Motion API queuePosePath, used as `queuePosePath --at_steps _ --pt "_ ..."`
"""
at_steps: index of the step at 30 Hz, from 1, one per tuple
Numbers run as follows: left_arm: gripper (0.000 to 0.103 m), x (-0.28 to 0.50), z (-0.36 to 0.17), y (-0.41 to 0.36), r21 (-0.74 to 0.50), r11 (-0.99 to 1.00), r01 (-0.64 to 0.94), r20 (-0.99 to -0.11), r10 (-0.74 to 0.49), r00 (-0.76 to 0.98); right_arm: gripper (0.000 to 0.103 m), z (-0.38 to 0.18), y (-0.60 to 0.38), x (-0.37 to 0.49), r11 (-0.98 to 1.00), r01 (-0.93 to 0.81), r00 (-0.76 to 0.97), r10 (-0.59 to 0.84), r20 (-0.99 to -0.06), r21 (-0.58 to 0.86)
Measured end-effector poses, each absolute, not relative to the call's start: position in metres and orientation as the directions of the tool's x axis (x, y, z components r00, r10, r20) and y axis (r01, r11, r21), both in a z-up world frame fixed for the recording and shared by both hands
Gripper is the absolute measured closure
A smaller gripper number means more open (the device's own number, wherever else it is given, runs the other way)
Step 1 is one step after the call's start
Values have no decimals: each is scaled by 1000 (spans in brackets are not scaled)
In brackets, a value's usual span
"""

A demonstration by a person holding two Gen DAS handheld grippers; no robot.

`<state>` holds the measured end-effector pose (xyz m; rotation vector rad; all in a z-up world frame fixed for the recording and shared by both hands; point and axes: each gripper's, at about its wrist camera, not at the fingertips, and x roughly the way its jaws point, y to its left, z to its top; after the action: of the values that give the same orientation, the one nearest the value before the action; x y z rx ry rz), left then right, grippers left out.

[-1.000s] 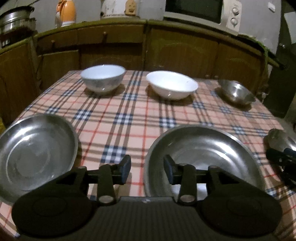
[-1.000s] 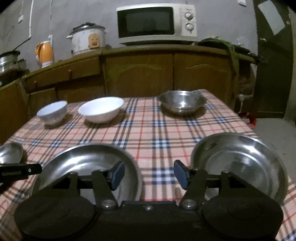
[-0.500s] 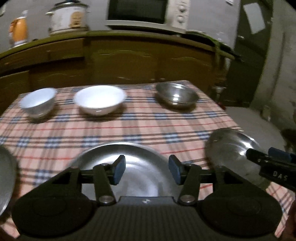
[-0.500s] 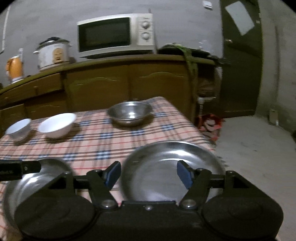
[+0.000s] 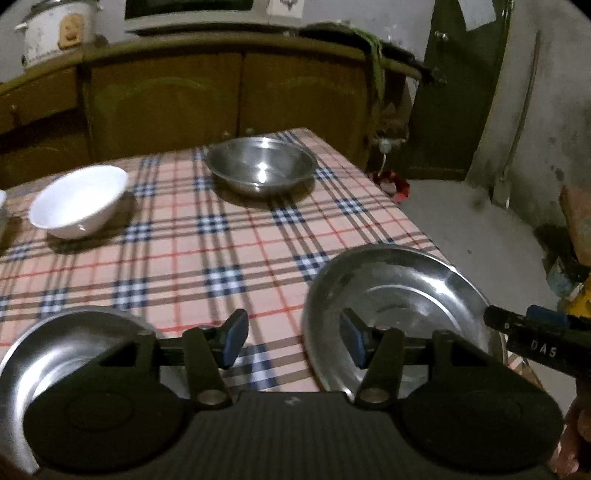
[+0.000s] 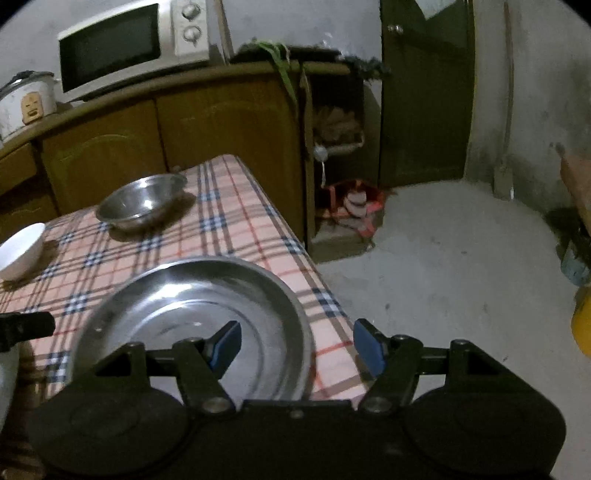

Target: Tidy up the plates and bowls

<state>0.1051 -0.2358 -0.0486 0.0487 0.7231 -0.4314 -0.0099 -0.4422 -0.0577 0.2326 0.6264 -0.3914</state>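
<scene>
A steel plate (image 5: 399, 295) lies at the near right corner of the plaid table; it also shows in the right wrist view (image 6: 192, 306). My left gripper (image 5: 293, 341) is open and empty, straddling this plate's left rim. My right gripper (image 6: 297, 345) is open and empty, straddling its right rim; one finger (image 5: 535, 332) shows in the left wrist view. A second steel plate (image 5: 62, 343) lies at the near left. A steel bowl (image 5: 260, 168) and a white bowl (image 5: 79, 199) stand farther back.
The table's right edge (image 6: 295, 243) drops to a concrete floor. Wooden cabinets (image 5: 166, 103) stand behind the table, with a microwave (image 6: 129, 48) and a rice cooker (image 5: 55, 31) on top. A red object (image 6: 354, 206) lies on the floor.
Both grippers have swung to the right, from the middle plate and table centre toward the right-hand plate. Both jaws stay open. The dishes have not moved.
</scene>
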Motion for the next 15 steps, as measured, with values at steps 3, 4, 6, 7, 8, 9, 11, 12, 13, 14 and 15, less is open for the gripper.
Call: queuePosePath --at_steps 3,4,6,7,8,9,11,12,13,14,15 --pt "47 114 -57 -246 -92 916 391 -675 -346 651 23 -66 -453 -4 898 418 737 -245 -630 140" --pt "47 117 -59 -249 -83 918 389 -685 -335 647 23 -68 -455 -3 898 413 738 -233 -634 150" --pt "47 123 -65 -254 -70 921 383 -702 -319 637 23 -73 -457 1 901 400 737 -209 -643 166" --pt "48 126 -68 -255 -74 922 380 -712 -316 628 23 -73 -457 4 903 395 735 -201 -647 169" --pt "49 129 -71 -256 -83 922 377 -721 -317 616 23 -75 -457 6 905 387 736 -188 -650 177" --pt "50 131 -73 -257 -90 924 373 -731 -316 605 23 -77 -457 7 907 377 738 -172 -652 187" --pt "62 135 -77 -260 -95 924 370 -746 -312 588 24 -80 -458 10 908 368 737 -153 -659 201" --pt "69 137 -78 -261 -100 923 371 -754 -314 577 26 -81 -459 11 908 364 737 -145 -660 208" --pt "75 138 -81 -262 -110 920 376 -760 -322 565 32 -82 -459 12 907 364 737 -142 -661 210" --pt "79 139 -83 -263 -117 916 384 -763 -330 555 50 -82 -459 13 907 361 740 -138 -659 215" --pt "82 138 -84 -263 -118 914 387 -758 -335 560 61 -83 -458 14 906 366 738 -142 -659 214"
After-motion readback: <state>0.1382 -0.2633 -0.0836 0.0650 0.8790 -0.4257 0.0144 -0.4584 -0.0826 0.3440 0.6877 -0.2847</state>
